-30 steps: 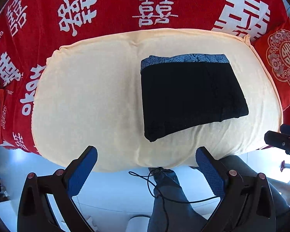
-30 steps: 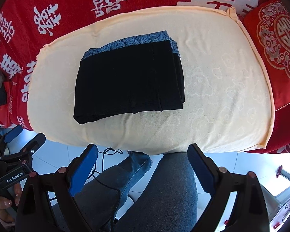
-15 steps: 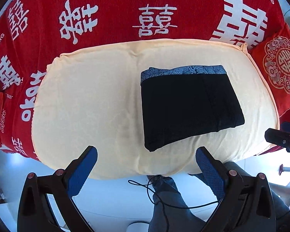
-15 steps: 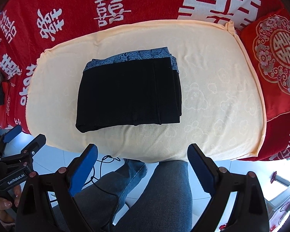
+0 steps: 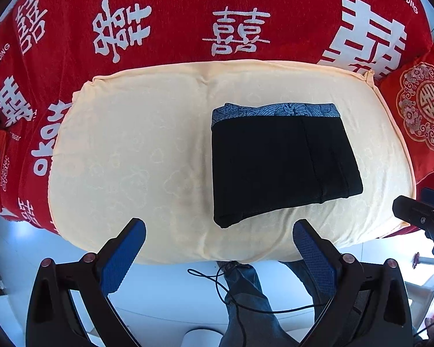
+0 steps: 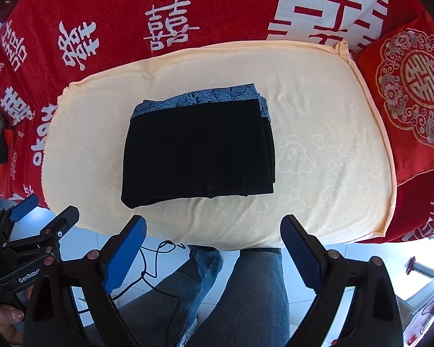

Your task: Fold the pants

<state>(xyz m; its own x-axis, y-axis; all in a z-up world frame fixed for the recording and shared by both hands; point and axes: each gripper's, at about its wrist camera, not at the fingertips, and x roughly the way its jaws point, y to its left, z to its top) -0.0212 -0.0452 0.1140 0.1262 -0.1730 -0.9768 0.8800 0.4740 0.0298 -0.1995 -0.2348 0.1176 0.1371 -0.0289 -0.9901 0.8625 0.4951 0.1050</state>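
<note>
Black pants [image 5: 280, 164] with a blue patterned waistband lie folded into a compact rectangle on a cream cushion [image 5: 130, 150]. They also show in the right wrist view [image 6: 199, 153], on the same cushion [image 6: 318, 156]. My left gripper [image 5: 218, 234] is open and empty, held back from the cushion's near edge. My right gripper [image 6: 212, 231] is open and empty too, held off the near edge below the pants. Neither gripper touches the pants.
A red cover with white characters [image 5: 159, 29] lies under the cushion. A red embroidered pillow [image 6: 410, 92] sits at the right. The person's jeans-clad legs [image 6: 246, 295] and a black cord [image 5: 231, 292] are over white floor below.
Both grippers have drawn back and away from the cushion, so the pants and cushion look smaller and lower in view. The pants have not moved. Both grippers stay open.
</note>
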